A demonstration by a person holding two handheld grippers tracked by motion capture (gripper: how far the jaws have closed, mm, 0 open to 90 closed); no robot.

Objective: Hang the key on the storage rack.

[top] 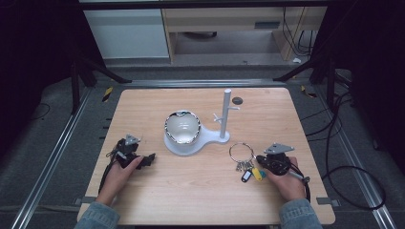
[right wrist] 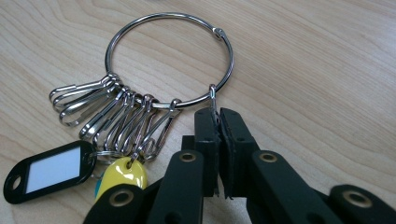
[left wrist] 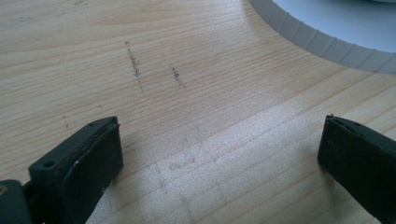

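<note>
Both forearms are being extended from the near edge, sleeves showing at the wrists. The left gripper (top: 143, 160) is being held low in the left hand (top: 117, 177), its jaws being kept wide apart with nothing between them. The right gripper (top: 258, 159) is being gripped by the right hand (top: 288, 183), angled toward the left, its jaws being pressed together on a thin metal clip (right wrist: 213, 100)

Big steel key ring (right wrist: 168, 58) flat on bench, clips bunched w/ black tag (right wrist: 49, 170) & yellow tag (right wrist: 122, 175); one clip (right wrist: 212, 98) pinched in my right fingers (right wrist: 208, 130).
</note>
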